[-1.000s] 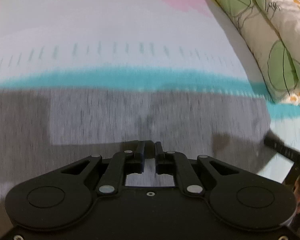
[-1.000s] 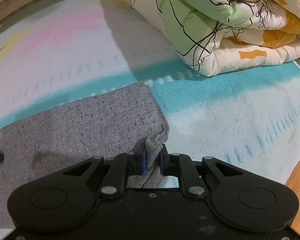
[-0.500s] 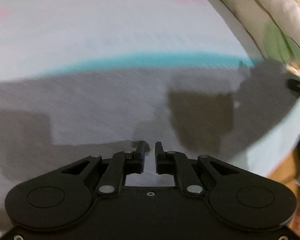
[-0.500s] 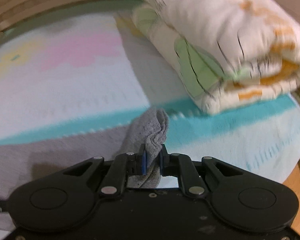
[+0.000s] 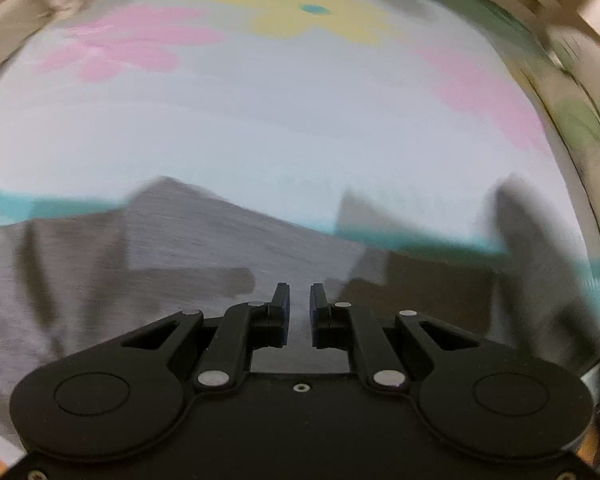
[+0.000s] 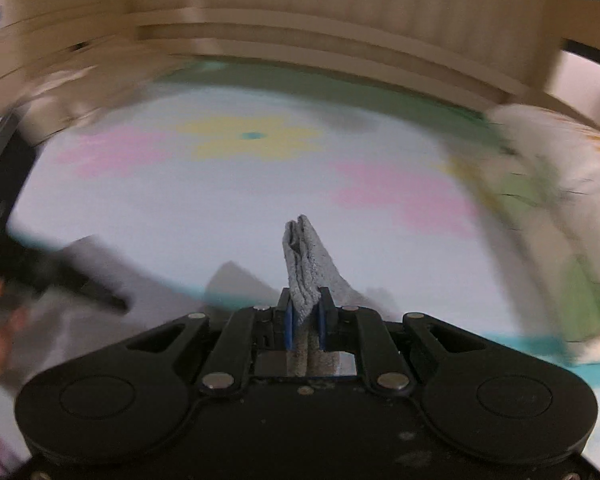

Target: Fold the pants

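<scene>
Heathered grey knit pants rise in a bunched peak at centre frame, pinched between the right gripper jaws. The left gripper jaws stand narrowly parted over flat grey cloth on the fleecy flower-patterned blanket. No readable writing.

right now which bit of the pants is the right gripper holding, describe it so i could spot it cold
Start at the big pale blanket with pink and yellow flowers. Near its teal stripe lie the grey pants. The right gripper pinches a bunched corner of the pants that stands up in a narrow peak, the only grey cloth lifted off the blanket rather than lying flat.
</scene>
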`<action>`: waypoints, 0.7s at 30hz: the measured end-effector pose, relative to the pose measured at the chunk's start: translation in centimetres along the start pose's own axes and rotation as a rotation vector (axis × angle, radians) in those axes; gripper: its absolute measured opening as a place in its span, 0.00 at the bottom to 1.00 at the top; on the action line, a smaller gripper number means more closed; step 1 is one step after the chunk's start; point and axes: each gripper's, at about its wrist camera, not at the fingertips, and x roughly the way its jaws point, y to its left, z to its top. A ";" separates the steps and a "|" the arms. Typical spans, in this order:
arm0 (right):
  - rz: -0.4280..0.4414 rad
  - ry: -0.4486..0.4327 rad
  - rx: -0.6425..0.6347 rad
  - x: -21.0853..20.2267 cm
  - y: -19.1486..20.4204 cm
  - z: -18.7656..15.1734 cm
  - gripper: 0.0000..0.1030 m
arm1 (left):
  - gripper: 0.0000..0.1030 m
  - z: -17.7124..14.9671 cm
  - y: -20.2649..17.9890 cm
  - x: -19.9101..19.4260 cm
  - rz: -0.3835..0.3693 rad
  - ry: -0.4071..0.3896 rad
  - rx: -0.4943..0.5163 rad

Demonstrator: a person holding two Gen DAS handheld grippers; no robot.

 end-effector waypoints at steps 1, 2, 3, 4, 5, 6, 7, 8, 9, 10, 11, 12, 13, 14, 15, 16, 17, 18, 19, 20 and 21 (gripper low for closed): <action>0.017 0.006 -0.029 0.7 2.2 -0.9 0.12 | 0.13 0.3 0.6 -0.1 0.014 -0.016 -0.023; 0.035 0.019 -0.053 1.5 4.4 -1.9 0.12 | 0.13 0.5 1.7 -0.5 0.030 -0.034 -0.048; 0.058 0.042 -0.076 2.4 6.7 -3.1 0.12 | 0.13 0.7 2.6 -0.8 0.041 -0.045 -0.064; 0.080 0.067 -0.097 3.2 8.4 -4.2 0.12 | 0.13 0.8 3.1 -0.8 0.048 -0.049 -0.073; 0.103 0.092 -0.122 3.9 10.2 -5.3 0.11 | 0.13 0.8 3.9 -0.9 0.053 -0.047 -0.083; 0.114 0.107 -0.150 4.3 11.5 -6.3 0.12 | 0.13 0.8 4.5 -1.0 0.054 -0.043 -0.092; 0.106 0.112 -0.198 4.6 12.9 -7.3 0.14 | 0.13 0.6 4.8 -0.9 0.053 -0.037 -0.098; 0.084 0.094 -0.252 4.6 13.9 -8.0 0.17 | 0.13 0.5 5.2 -0.9 0.051 -0.028 -0.103; 0.073 0.070 -0.306 4.5 14.4 -8.5 0.20 | 0.14 0.3 5.7 -0.9 0.048 -0.020 -0.103; 0.081 0.061 -0.332 4.2 14.7 -8.6 0.24 | 0.14 0.1 4.8 -0.1 0.048 -0.014 -0.100; 0.107 0.059 -0.333 4.0 14.6 -8.4 0.26 | 0.14 0.0 4.9 0.0 0.048 -0.007 -0.092; 0.139 0.058 -0.314 3.9 14.0 -8.0 0.28 | 0.13 -0.4 5.0 0.0 0.046 0.000 -0.082; 0.169 0.055 -0.278 3.6 13.2 -7.5 0.27 | 0.13 -0.4 5.3 0.4 0.043 0.005 -0.074; 0.196 0.055 -0.238 3.2 12.6 -7.0 0.27 | 0.13 -0.5 5.1 0.5 0.039 0.011 -0.068; 0.219 0.058 -0.185 2.6 11.8 -6.5 0.28 | 0.13 -0.5 4.8 0.6 0.032 0.013 -0.066; 0.227 0.059 -0.137 2.2 11.0 -6.2 0.28 | 0.13 -0.4 4.5 0.6 0.022 0.013 -0.064; 0.230 0.060 -0.072 1.6 9.9 -6.0 0.28 | 0.13 -0.4 4.1 0.7 0.010 0.011 -0.054; 0.230 0.063 -0.009 1.1 9.1 -5.7 0.28 | 0.13 -0.6 3.4 0.6 0.001 0.009 -0.035; 0.231 0.066 0.052 0.9 8.2 -5.8 0.28 | 0.14 -0.7 3.0 0.5 -0.006 0.009 -0.013; 0.228 0.075 0.124 0.5 6.9 -6.0 0.28 | 0.14 -1.0 2.3 0.4 -0.012 0.011 0.011; 0.218 0.085 0.180 -0.1 6.3 -6.4 0.28 | 0.14 -1.3 1.5 0.5 -0.025 0.016 0.038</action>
